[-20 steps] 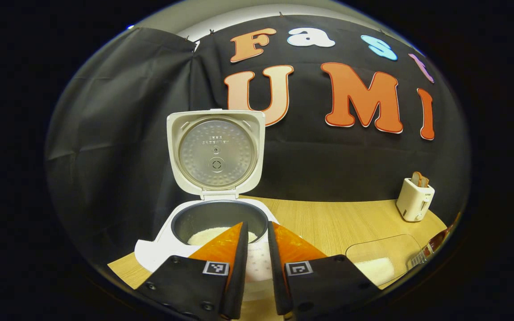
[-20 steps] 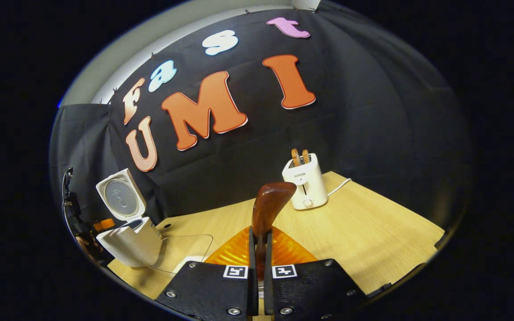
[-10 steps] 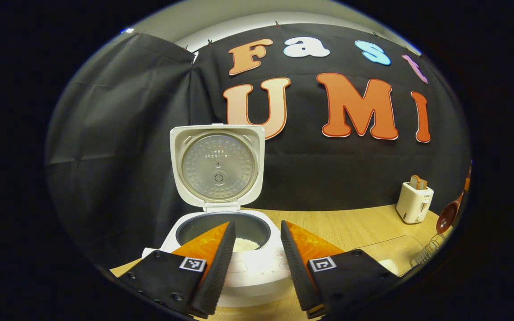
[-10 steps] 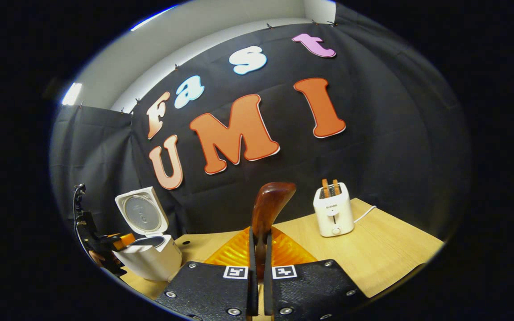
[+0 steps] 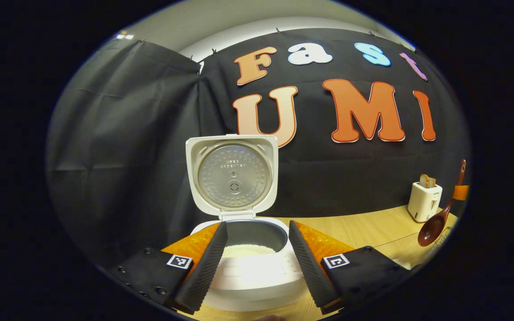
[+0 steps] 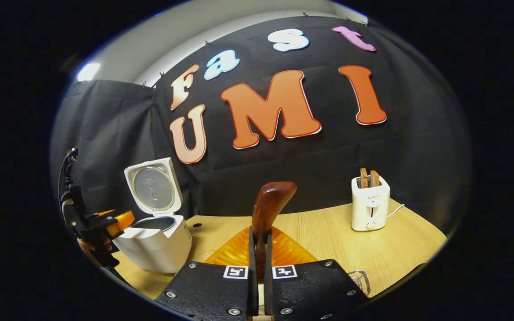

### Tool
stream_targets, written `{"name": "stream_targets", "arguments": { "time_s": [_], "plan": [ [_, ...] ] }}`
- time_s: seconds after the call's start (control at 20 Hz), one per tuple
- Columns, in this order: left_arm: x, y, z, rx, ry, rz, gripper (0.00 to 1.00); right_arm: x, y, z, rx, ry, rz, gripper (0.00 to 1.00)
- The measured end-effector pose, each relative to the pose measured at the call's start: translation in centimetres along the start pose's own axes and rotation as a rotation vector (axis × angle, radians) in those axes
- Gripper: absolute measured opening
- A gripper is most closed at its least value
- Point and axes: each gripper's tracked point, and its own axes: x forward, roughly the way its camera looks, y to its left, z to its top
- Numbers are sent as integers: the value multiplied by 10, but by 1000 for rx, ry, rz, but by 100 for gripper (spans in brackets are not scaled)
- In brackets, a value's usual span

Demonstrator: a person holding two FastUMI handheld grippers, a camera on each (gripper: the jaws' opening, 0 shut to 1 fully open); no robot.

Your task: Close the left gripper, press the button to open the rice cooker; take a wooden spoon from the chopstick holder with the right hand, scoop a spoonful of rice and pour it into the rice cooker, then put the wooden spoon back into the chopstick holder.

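Left gripper (image 5: 253,258) fingers stand apart, framing the cooker (image 5: 248,272) at 6 o'clock; right gripper (image 6: 257,263) fingers are clamped on the spoon (image 6: 269,209). Judged from this, the glossy white cooker's lid is up and white rice lies in its dark round pot. The glossy dark wood spoon looks empty, so returning it to the holder probably remains.

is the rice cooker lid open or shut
Open. The lid stands upright behind the rice cooker, its metal inner plate facing out, and white rice shows in the pot.
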Motion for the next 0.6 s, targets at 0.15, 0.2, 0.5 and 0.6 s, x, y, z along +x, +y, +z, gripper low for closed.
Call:
{"name": "stream_targets", "arguments": {
  "time_s": [0.15,0.2,0.5,0.6],
  "plan": [
    [1,5,-5,0,2,8,90,9,10,-18,-86,33,-19,5],
    [2,7,-5,-1,3,11,90,12,11,-26,-119,48,-28,5],
    [5,14,-11,3,5,20,91,23,16,-49,-355,69,-107,5],
    [3,15,-14,4,9,16,91,26,16,-65,-400,99,-123,5]
  ]
}}
